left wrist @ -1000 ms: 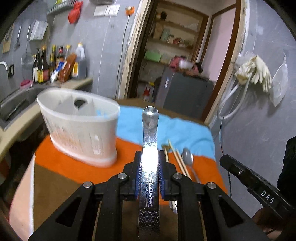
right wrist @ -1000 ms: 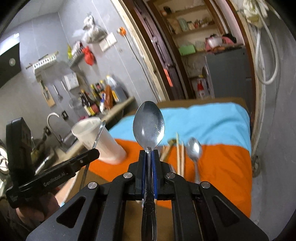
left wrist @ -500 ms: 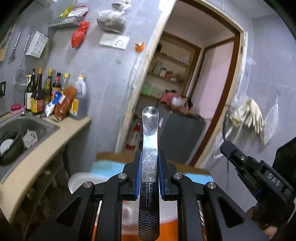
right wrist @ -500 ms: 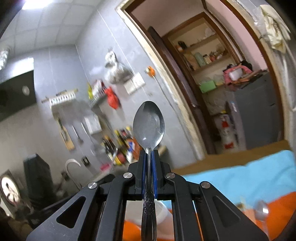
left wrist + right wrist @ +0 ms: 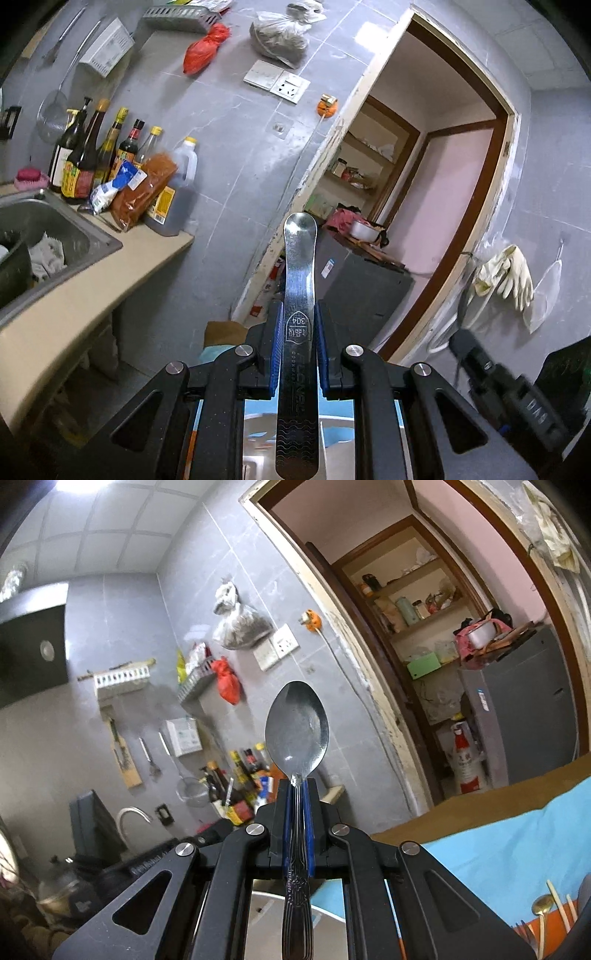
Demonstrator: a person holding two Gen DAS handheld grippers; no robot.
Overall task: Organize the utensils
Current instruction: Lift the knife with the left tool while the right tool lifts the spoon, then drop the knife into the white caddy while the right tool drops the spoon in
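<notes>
My left gripper (image 5: 298,325) is shut on a flat steel utensil handle (image 5: 298,280) that points up and forward. My right gripper (image 5: 296,794) is shut on a steel spoon (image 5: 297,734), bowl end up. The white utensil holder's rim (image 5: 332,421) shows just below the left gripper, and its rim (image 5: 325,915) also shows below the right gripper. Both grippers are tilted up toward the wall. More utensils (image 5: 543,908), a gold spoon and chopsticks, lie on the orange and blue cloth (image 5: 517,849) at lower right. The right gripper's body (image 5: 517,391) shows at the right of the left wrist view.
A counter (image 5: 92,280) with a steel sink (image 5: 40,236) and several bottles (image 5: 92,158) lies to the left. A grey tiled wall and a doorway (image 5: 424,184) stand ahead. Gloves (image 5: 509,273) hang on the right wall.
Both grippers have tilted up from the table, each still holding its utensil. The holder has dropped from mid-frame to the bottom edge of both views.
</notes>
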